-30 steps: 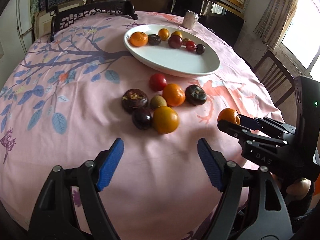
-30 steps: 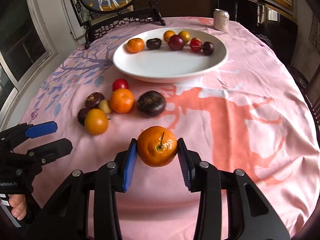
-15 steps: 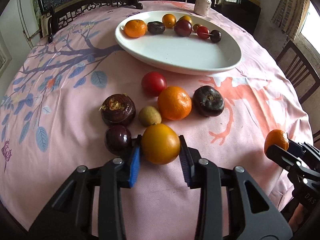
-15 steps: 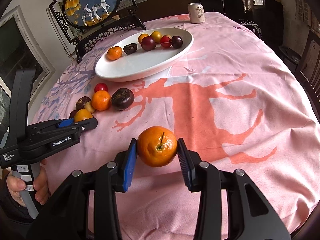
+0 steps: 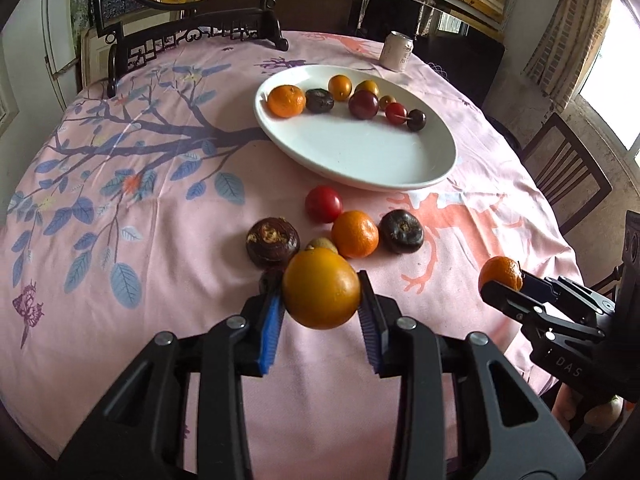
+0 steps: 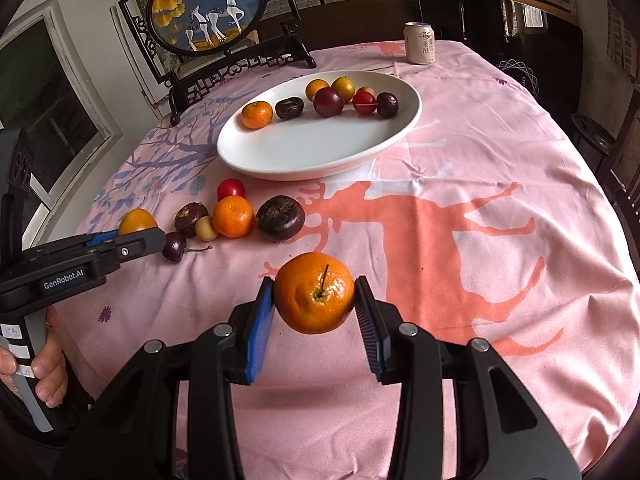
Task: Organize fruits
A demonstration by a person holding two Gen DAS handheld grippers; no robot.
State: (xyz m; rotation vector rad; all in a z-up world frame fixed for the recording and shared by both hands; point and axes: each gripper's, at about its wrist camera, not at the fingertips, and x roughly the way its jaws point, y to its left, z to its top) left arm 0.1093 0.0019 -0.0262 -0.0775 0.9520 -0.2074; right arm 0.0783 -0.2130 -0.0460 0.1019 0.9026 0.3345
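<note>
The left gripper (image 5: 321, 307) pinches a smooth yellow-orange fruit (image 5: 321, 288) between its blue-padded fingers (image 5: 272, 326), narrowed to the fruit's width, holding it clear of the pink tabletop (image 5: 160, 264) on the near side of the white plate (image 5: 360, 156). The right gripper (image 6: 314, 307) likewise clamps a stemmed mandarin (image 6: 314, 292) between its fingers (image 6: 258, 330), lifted above the cloth in front of the plate. Between the plate and the grippers sit loose fruits: a red tomato (image 5: 323, 203), an orange mandarin (image 5: 355, 234), two dark wrinkled fruits (image 5: 401, 231) (image 5: 273, 242), and a small tan fruit (image 5: 322, 244) half hidden behind the held fruit. A dark cherry-like fruit (image 6: 175, 247) lies just beside the left fingers in the right wrist view; in the left wrist view only a sliver shows behind the pad. A row of fruit lines the plate's far rim, led by a mandarin (image 5: 286, 101); a pale drink can (image 6: 419, 43) stands beyond the plate. The person's hands are cut off at the picture edges. Half a second ago the yellow-orange fruit was gripped low against the cloth among its neighbours; it now rides higher, and the right gripper keeps its grip on the mandarin.
</note>
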